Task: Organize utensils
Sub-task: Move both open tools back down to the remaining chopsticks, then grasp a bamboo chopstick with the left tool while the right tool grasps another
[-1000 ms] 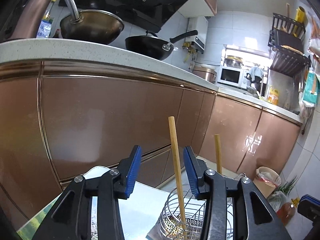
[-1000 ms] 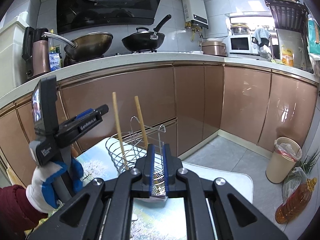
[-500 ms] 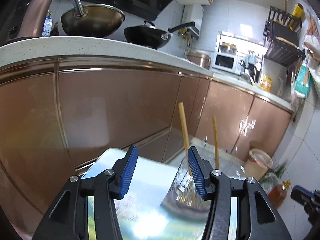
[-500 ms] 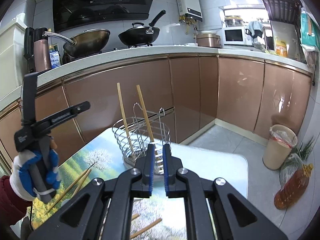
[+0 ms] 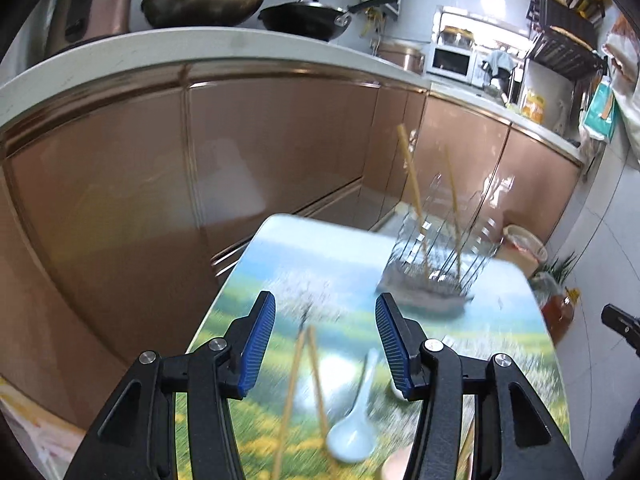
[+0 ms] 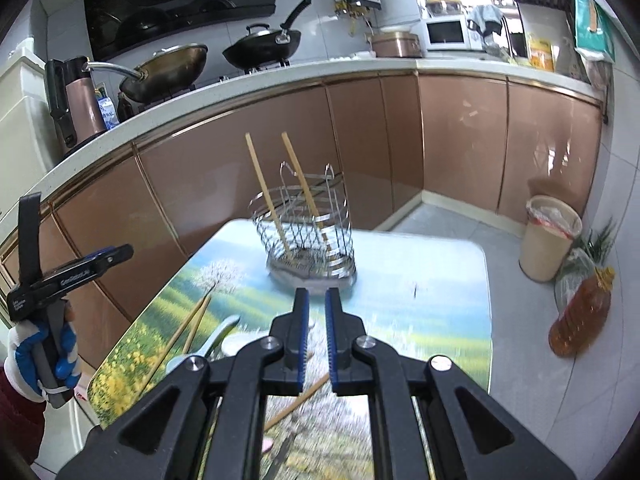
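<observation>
The loose pair of pale bamboo chopsticks lies on the landscape-printed counter between the wide-spread fingers of the left tool, long axes running near to far, far tips almost meeting; I judge it best to straddle both mid-length before closing. From the right, the right tool is narrow, empty, and the pair slants far-right toward the round wire utensil basket.
</observation>
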Demonstrator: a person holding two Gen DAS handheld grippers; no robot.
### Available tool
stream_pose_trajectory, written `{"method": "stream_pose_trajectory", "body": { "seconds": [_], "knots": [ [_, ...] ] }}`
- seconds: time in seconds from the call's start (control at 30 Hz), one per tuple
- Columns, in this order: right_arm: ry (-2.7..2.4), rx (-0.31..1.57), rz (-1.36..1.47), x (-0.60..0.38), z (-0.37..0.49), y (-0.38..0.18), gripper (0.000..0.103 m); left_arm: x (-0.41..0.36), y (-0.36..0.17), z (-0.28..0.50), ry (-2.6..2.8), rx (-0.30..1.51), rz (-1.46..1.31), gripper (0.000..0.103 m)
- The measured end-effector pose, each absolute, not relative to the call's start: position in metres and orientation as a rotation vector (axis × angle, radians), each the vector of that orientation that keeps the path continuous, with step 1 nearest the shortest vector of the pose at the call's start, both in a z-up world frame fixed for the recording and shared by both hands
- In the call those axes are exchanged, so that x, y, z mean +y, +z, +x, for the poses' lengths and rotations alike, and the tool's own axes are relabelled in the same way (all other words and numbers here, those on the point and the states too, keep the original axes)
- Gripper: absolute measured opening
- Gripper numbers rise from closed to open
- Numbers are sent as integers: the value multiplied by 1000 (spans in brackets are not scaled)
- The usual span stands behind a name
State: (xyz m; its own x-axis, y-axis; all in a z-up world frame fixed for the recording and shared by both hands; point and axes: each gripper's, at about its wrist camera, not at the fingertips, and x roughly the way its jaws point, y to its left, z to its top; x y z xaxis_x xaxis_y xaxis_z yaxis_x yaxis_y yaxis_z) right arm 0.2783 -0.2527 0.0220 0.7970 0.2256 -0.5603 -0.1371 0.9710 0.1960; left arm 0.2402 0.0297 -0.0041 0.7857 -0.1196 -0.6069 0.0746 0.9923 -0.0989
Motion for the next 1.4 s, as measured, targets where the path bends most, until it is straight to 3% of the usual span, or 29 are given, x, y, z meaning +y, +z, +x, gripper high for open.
{"method": "stream_pose_trajectory", "body": {
  "seconds": [0.6,0.83,1.4],
  "knots": [
    [157,773,196,-234,242,-5,8,100,-48,205,-75,834,-86,52],
    [148,882,214,-229,266,-38,21,92,-83,231,-105,947,-46,52],
    [133,1164,255,-229,350,-112,21,55,-150,315,-178,1189,24,51]
  ]
}}
